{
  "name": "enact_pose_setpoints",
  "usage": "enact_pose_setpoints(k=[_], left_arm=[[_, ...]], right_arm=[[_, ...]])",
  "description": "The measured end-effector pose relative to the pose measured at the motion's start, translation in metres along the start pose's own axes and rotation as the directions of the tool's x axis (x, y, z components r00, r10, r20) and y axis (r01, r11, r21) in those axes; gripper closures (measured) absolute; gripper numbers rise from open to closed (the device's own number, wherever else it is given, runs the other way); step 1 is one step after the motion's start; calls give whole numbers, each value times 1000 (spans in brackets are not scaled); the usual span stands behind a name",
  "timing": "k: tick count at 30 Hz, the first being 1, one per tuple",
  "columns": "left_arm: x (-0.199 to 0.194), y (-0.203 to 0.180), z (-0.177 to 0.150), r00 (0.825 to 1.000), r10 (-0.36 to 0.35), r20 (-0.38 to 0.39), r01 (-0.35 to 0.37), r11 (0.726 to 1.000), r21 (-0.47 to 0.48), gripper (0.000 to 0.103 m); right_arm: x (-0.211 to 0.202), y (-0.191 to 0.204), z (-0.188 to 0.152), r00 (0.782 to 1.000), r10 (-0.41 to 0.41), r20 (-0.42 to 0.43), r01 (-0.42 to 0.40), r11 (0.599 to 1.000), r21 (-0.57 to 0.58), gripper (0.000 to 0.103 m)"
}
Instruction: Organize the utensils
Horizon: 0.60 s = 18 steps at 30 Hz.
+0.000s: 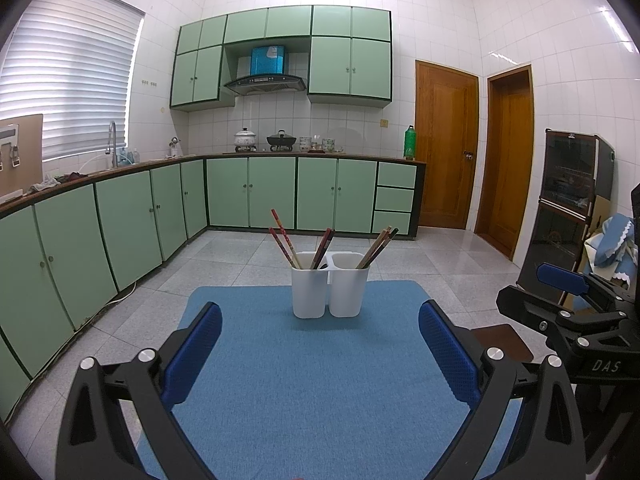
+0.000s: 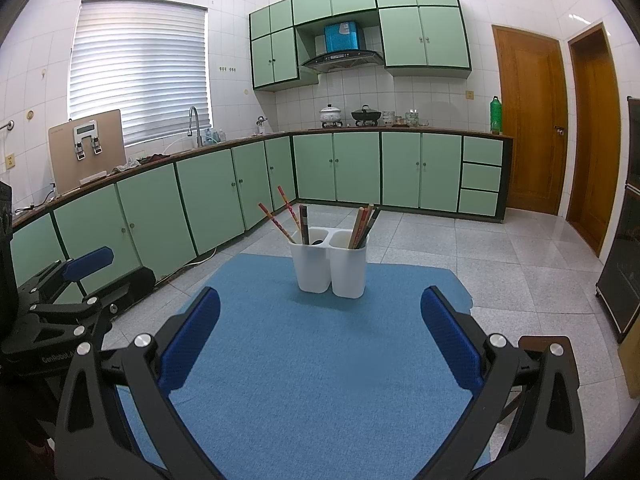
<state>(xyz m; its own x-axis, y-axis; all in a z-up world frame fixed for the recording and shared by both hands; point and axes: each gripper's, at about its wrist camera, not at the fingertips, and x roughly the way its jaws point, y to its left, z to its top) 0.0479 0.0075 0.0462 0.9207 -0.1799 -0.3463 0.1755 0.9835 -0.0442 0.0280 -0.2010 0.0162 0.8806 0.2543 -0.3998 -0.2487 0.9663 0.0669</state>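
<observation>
— What stands on the blue mat [image 2: 320,360]?
— A white two-cup holder [image 2: 330,266], chopsticks [image 2: 362,226] upright in both cups.
— And the right gripper [image 2: 320,320]?
— Spread wide, empty, short of the holder.

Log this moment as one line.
left tongs open, empty | right tongs open, empty | chopsticks in white holder | blue mat

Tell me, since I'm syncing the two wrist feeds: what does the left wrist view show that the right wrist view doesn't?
Only the left wrist view shows the whole dark glass-door cabinet and the blue cloth beside it.

Only the right wrist view shows the whole tan board on the counter.

Both show the white holder, chopsticks standing in it, the blue mat, and both open grippers: left gripper, right gripper.
</observation>
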Motion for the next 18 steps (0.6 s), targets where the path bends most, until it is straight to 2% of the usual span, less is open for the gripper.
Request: enact_pose_setpoints(k=[18], left_arm=[[0, 0, 1, 1000, -1, -1, 1, 1000, 1, 6]], right_arm=[[0, 1, 0, 1000, 1, -1, -1, 1000, 0, 6]])
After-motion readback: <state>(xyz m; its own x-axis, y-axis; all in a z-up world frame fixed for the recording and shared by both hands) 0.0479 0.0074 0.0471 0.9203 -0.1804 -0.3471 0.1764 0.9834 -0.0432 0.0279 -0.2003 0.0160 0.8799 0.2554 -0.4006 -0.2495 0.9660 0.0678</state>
